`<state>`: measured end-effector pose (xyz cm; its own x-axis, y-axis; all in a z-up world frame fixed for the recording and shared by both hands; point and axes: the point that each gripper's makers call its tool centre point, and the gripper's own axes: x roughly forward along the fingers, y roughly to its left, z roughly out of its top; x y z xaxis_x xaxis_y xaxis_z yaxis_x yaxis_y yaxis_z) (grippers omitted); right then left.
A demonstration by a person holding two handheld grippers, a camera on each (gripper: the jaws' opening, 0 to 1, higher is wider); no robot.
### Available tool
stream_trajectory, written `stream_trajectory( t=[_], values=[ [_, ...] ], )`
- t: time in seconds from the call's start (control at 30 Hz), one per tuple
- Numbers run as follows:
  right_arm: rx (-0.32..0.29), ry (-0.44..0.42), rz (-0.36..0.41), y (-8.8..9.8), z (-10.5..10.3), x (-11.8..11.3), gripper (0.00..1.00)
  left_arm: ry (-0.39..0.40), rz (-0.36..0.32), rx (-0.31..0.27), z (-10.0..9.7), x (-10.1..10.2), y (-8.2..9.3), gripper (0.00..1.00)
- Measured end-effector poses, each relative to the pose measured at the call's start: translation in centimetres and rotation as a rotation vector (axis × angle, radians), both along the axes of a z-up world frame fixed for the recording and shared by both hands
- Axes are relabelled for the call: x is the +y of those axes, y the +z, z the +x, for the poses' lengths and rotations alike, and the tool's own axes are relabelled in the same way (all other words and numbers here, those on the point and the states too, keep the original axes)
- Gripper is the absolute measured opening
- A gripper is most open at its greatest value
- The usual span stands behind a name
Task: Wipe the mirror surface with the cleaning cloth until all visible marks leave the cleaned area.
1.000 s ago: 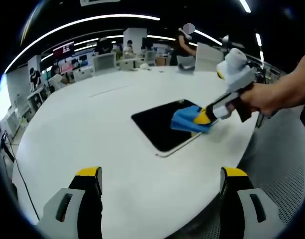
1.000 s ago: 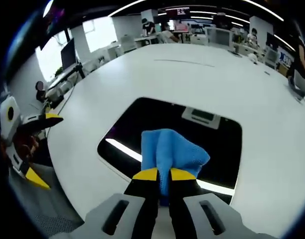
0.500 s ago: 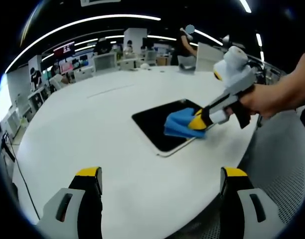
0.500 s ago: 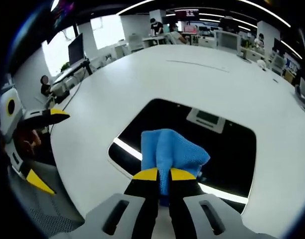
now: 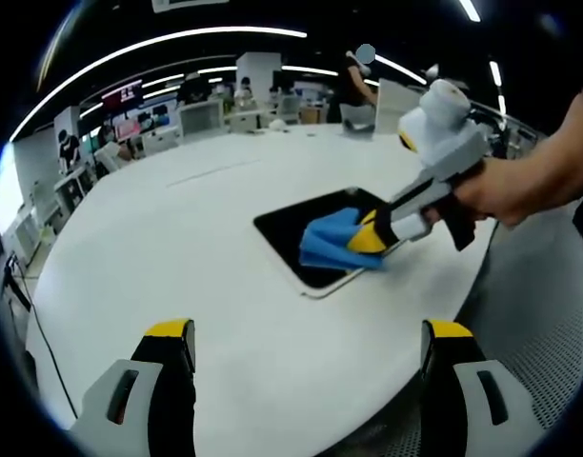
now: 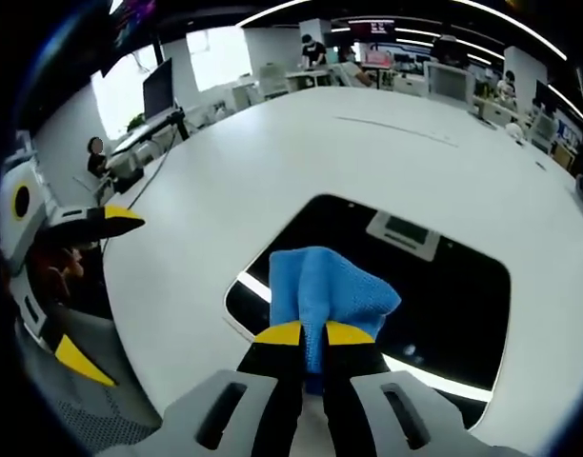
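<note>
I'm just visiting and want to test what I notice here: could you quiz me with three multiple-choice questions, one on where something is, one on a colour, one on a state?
1. Where does the mirror lie?
A. flat on the white table
B. propped against a wall
C. on the floor

2. What colour is the cloth?
A. red
B. blue
C. green

3. How do the right gripper's jaws stand?
A. wide apart and empty
B. shut on the cloth
C. shut on a bottle

Answers:
1. A: the dark mirror lies flat on the table top.
2. B: the cloth is blue in both views.
3. B: in the right gripper view the yellow-tipped jaws pinch the cloth, while the left gripper stands open.
</note>
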<state>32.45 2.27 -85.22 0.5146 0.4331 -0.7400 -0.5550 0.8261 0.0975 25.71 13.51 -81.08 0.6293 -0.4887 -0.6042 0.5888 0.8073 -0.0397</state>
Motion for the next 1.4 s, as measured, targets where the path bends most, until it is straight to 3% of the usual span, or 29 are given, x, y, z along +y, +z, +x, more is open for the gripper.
stream_trajectory(
  t=[0.93, 1.4],
  values=[
    [-0.008, 0.060, 0.044, 0.0, 0.2, 4.1, 0.02, -0.017, -0.010, 0.016, -0.1, -0.6, -0.2, 0.99],
    [-0.033, 0.113, 0.050, 0.0, 0.2, 4.7, 0.02, -0.010, -0.014, 0.013, -0.1, -0.5, -0.1, 0.99]
  ],
)
